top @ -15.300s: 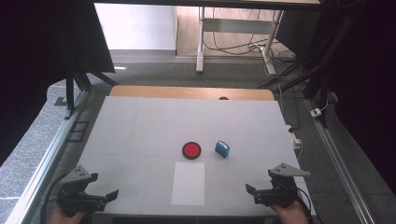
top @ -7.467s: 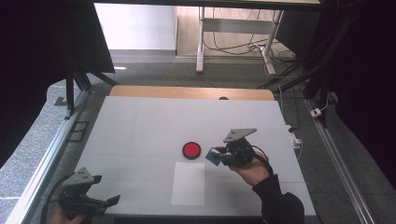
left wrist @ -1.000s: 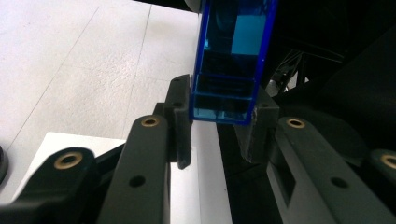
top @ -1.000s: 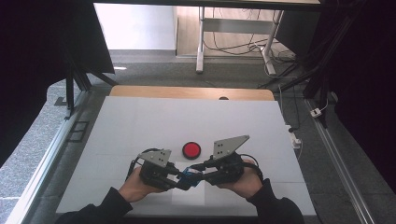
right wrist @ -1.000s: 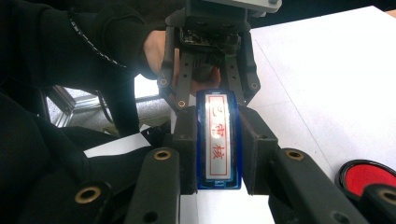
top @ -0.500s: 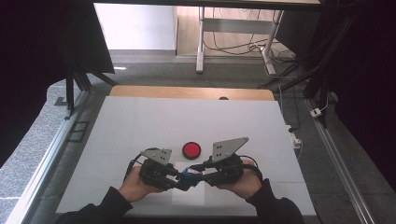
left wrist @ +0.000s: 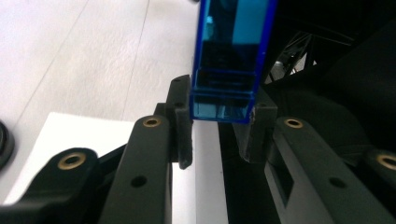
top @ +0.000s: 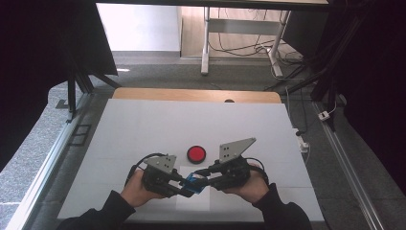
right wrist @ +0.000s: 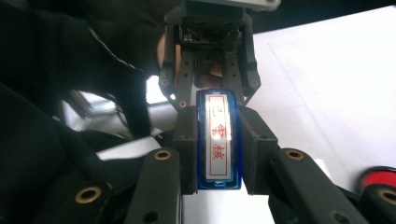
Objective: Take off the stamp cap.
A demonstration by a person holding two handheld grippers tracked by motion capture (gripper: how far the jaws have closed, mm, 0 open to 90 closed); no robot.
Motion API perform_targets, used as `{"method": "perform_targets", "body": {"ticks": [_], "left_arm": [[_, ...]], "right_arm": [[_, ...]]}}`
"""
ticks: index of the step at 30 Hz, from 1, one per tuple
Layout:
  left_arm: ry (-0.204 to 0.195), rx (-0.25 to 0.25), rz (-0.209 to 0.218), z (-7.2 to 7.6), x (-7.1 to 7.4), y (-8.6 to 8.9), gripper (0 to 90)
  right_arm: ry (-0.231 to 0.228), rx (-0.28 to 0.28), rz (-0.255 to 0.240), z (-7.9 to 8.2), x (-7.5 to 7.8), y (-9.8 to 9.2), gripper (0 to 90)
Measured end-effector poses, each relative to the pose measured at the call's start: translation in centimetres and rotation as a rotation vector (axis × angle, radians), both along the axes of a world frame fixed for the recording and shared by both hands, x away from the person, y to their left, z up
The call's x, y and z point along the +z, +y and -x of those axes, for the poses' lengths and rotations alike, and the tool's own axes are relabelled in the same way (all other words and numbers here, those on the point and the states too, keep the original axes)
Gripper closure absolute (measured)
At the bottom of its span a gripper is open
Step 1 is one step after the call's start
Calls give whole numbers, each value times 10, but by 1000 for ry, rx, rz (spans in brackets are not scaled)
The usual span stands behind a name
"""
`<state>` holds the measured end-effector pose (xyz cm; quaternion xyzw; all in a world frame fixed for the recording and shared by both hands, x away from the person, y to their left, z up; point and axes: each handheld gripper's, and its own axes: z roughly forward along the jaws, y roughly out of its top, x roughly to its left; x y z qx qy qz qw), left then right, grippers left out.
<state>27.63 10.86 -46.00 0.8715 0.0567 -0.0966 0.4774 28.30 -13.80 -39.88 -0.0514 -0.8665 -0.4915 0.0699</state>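
A small blue see-through case (top: 194,182) hangs just above the white sheet (top: 191,205) near the table's front edge, held from both sides. My left gripper (top: 185,188) comes in from the left and my right gripper (top: 201,178) from the right, each shut on one end. In the left gripper view the case (left wrist: 229,56) stands up between the pads of my left gripper (left wrist: 219,135). The right gripper view shows its white label with red characters (right wrist: 218,140) clamped in my right gripper (right wrist: 218,156), with the left gripper (right wrist: 212,95) at its far end.
A red round disc (top: 196,154) lies on the white table (top: 143,124) just beyond the two grippers, and its edge (right wrist: 378,179) is at the lower right of the right gripper view. A wooden strip (top: 191,95) borders the far side.
Earlier the right gripper took the blue case from the table and carried it over the white sheet, and the left gripper came in to meet it. In the last second both hold almost still.
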Motion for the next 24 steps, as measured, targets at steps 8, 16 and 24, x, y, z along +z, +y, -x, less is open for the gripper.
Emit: {"method": "perform_targets", "body": {"ticks": [8, 16, 24], "left_arm": [[15, 15, -3, -1, -2, 1, 691], [38, 63, -2, -2, -1, 5, 688], [35, 126, -27, -1, 3, 12, 687]], "right_arm": [[-35, -31, 11, 0, 1, -3, 713], [-81, -48, -5, 1, 4, -5, 713], [-90, -79, -11, 0, 4, -8, 712]]}}
